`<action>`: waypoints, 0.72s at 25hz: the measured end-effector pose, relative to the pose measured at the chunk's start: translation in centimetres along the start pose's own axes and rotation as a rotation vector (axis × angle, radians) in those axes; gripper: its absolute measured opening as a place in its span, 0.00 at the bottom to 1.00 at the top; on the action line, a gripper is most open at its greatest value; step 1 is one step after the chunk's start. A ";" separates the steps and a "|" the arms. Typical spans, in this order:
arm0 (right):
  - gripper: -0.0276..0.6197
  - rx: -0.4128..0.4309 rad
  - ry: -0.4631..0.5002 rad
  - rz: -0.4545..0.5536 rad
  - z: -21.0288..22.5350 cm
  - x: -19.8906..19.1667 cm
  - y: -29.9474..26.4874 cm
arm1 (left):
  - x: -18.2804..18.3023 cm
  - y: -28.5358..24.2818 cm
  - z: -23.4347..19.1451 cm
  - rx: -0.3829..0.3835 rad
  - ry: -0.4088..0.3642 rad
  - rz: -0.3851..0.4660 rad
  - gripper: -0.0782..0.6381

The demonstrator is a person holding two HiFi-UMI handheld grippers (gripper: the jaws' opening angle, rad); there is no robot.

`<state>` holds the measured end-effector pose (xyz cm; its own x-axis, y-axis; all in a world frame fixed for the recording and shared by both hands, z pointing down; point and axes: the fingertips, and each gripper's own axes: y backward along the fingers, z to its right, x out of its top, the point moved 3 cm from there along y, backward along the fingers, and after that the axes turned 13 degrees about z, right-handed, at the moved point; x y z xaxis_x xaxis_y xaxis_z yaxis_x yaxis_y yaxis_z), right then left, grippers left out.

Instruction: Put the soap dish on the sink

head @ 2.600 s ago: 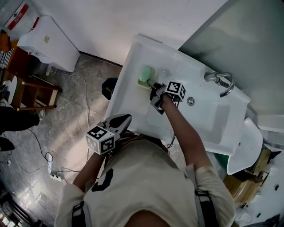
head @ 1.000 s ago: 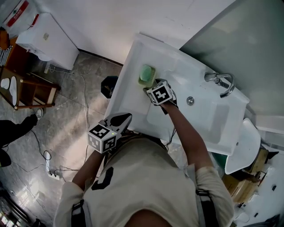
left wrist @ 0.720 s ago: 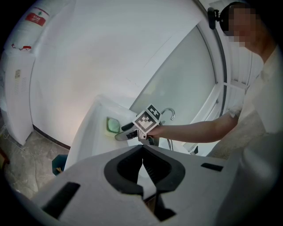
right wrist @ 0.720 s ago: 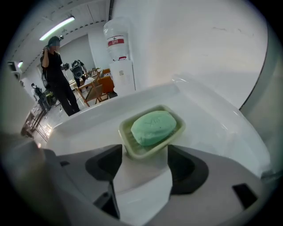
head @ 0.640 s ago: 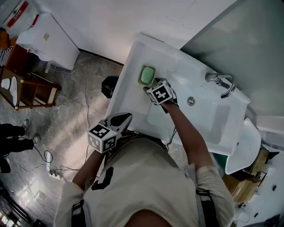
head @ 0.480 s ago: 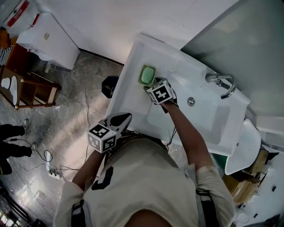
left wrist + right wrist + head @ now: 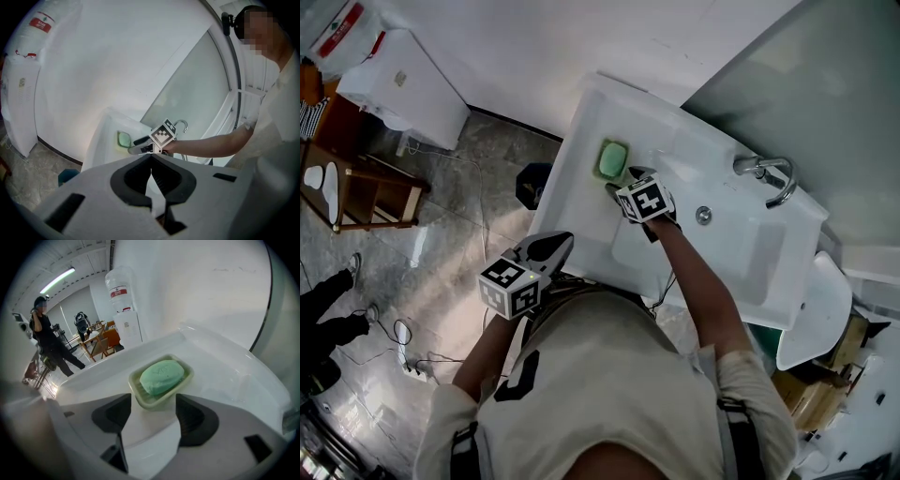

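Note:
A pale green soap dish (image 7: 612, 160) holding a green soap bar (image 7: 161, 375) rests flat on the left ledge of the white sink (image 7: 581, 214). In the right gripper view the dish's rim (image 7: 140, 397) lies just at the jaw tips. My right gripper (image 7: 615, 184) sits right behind it; its jaws are closing, stand wider than the dish's near end and do not press on it. My left gripper (image 7: 561, 241) hangs in front of the sink, near my body, shut and empty. The left gripper view shows the dish (image 7: 124, 138) and the right gripper (image 7: 139, 147) from afar.
A chrome tap (image 7: 766, 173) and drain (image 7: 704, 215) lie right of the dish. A glass partition (image 7: 825, 84) stands behind the sink. A white appliance (image 7: 398, 89), a wooden stool (image 7: 366, 192) and floor cables (image 7: 403, 337) are at the left, where a person (image 7: 328, 323) walks.
The dish has turned slightly and lies straighter on the ledge than at first. My right gripper has rolled, its marker cube now nearer the dish. The left gripper has drifted slightly left.

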<state>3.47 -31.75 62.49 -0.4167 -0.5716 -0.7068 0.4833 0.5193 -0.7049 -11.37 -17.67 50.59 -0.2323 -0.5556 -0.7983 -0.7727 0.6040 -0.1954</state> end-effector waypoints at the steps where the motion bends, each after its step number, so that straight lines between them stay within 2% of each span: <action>1: 0.51 0.005 -0.024 0.014 -0.2 0.1 0.4 | 0.5 0.1 -0.2 0.003 -0.005 0.013 0.14; 3: 0.50 0.021 -0.114 0.060 -0.7 0.7 1.4 | 1.3 0.4 -0.7 0.004 -0.028 0.030 0.14; 6: 0.43 0.087 -0.341 0.180 -2.0 2.3 3.4 | 2.5 0.7 -1.3 -0.011 -0.098 0.048 0.14; 8: 0.34 0.162 -0.489 0.265 -3.3 3.5 5.0 | 3.3 0.9 -1.5 -0.015 -0.154 0.061 0.14; 10: 0.20 0.230 -0.592 0.345 -4.7 4.8 6.4 | 4.1 1.0 -1.8 -0.011 -0.206 0.077 0.14; 12: 0.06 0.284 -0.649 0.412 -6.2 6.0 7.8 | 4.8 1.1 -1.9 -0.019 -0.241 0.091 0.14; 18: 0.06 0.416 -0.761 0.548 -10.3 8.6 10.9 | 5.0 1.8 -2.4 -0.040 -0.199 0.093 0.14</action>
<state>-2.79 -24.45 48.11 0.4705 -0.6490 -0.5979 0.7496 0.6515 -0.1173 -15.31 -20.71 47.61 -0.1859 -0.3722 -0.9093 -0.7772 0.6220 -0.0956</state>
